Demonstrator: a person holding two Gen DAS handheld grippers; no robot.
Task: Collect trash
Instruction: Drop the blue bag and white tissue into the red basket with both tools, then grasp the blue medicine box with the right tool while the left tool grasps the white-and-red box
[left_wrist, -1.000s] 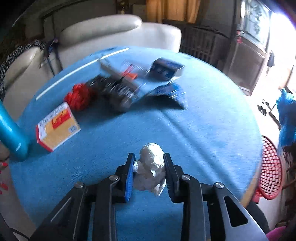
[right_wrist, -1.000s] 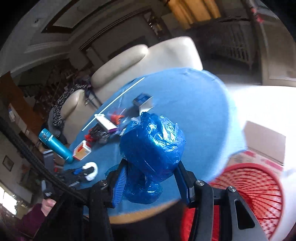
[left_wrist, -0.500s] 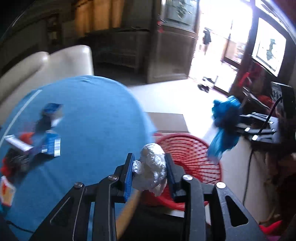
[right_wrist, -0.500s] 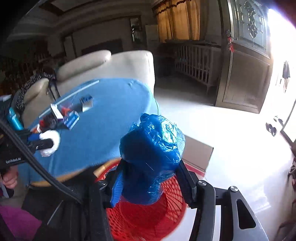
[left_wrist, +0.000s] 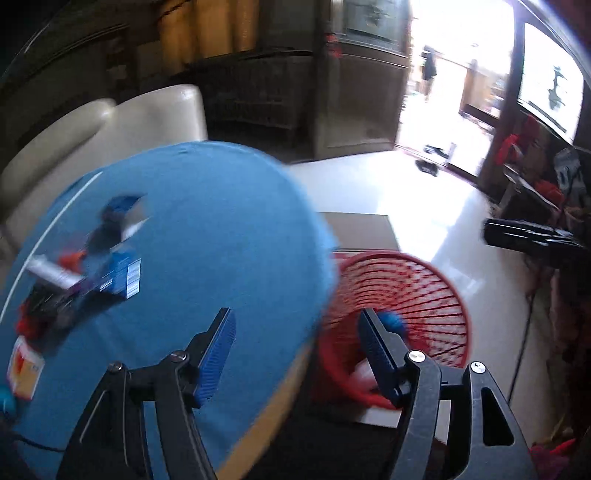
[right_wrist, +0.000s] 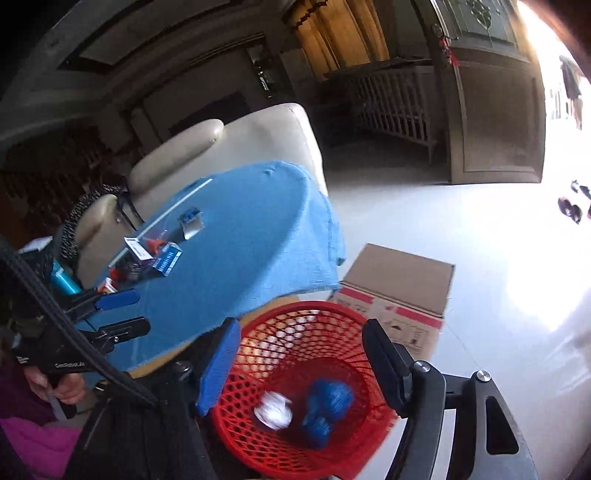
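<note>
A red mesh basket (right_wrist: 295, 308) stands on the floor beside the round table. A white crumpled paper wad (right_wrist: 273, 410) and a blue plastic wad (right_wrist: 328, 404) lie inside it. My right gripper (right_wrist: 301, 369) hangs over the basket, jaws opening, with nothing between them. My left gripper (left_wrist: 297, 350) is over the table's edge next to the basket (left_wrist: 406, 280), its jaws opening and empty too. In the right wrist view the left gripper (right_wrist: 129, 314) shows above the blue cloth. More litter (left_wrist: 122, 277) lies on the table: blue packets, a white tube, red scraps.
The table wears a blue cloth (right_wrist: 251, 240). A flattened cardboard box (right_wrist: 399, 288) lies behind the basket. A cream sofa (right_wrist: 240, 147) backs the table. A teal bottle (right_wrist: 64, 280) stands at the table's left. A hand (right_wrist: 62, 391) holds the left gripper.
Both grippers swung from over the table to the basket. The left let go of the white wad and the right let go of the blue wad. Both wads now lie in the basket.
</note>
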